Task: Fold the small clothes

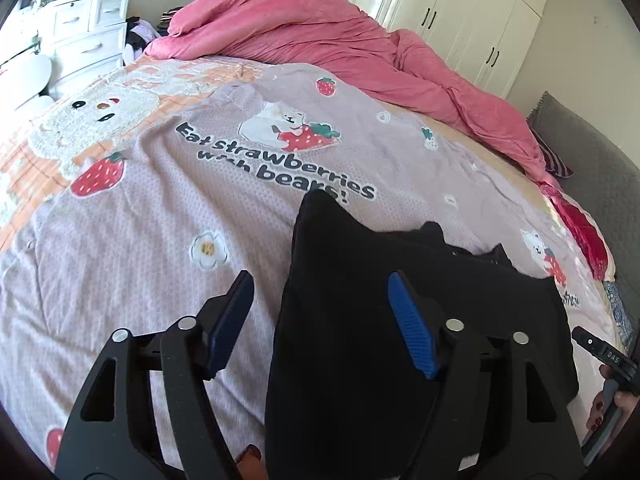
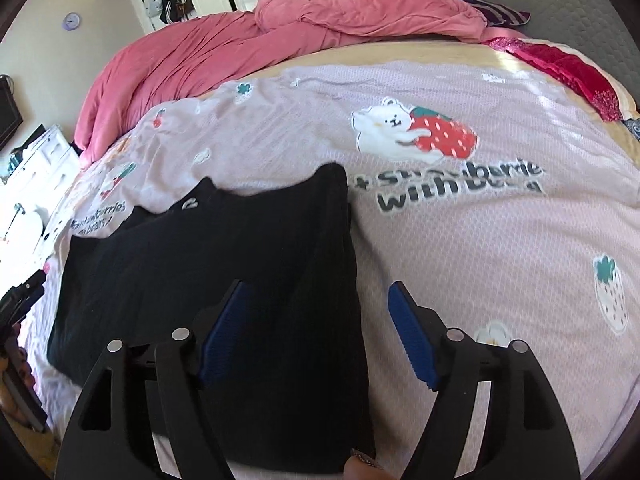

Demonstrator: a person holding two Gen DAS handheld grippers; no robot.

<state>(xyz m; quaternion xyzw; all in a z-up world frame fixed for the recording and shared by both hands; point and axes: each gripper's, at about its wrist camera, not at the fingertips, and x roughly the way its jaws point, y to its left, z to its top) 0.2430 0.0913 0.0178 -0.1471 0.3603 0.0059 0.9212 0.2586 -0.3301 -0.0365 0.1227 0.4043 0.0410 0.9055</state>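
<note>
Lying flat on the lilac bedspread point(image 1: 140, 240), the black garment point(image 1: 360, 280) sits near the foot of the bed, its far corners rising in small peaks towards twelve o'clock and a narrower dark layer showing along its far edge. The left gripper point(image 1: 320, 320) hangs over the garment's left border with its jaws spread: the left blue pad point(image 1: 232, 320) is over bare bedspread at about nine o'clock of the cloth's edge, the other pad is over the black fabric, and neither presses on anything. The right gripper point(image 2: 320, 328) mirrors it over the garment's right border, also spread wide; its left pad point(image 2: 224, 328) is above the black cloth and its right pad above the lilac cover at three o'clock, nothing pinched between them. In the left wrist view a hand point(image 1: 612, 404) with dark red nails grips a black handle at about four o'clock, at the frame's edge. Beyond the garment, towards twelve o'clock, the printed bear-and-strawberry motif and its dark lettering point(image 1: 280, 160) spread across the cover, and a crumpled pink duvet point(image 1: 320, 40) is heaped along the far side of the bed. White wardrobes point(image 1: 460, 12) stand behind it, and a white chest of drawers point(image 1: 84, 32) is at about ten o'clock.
</note>
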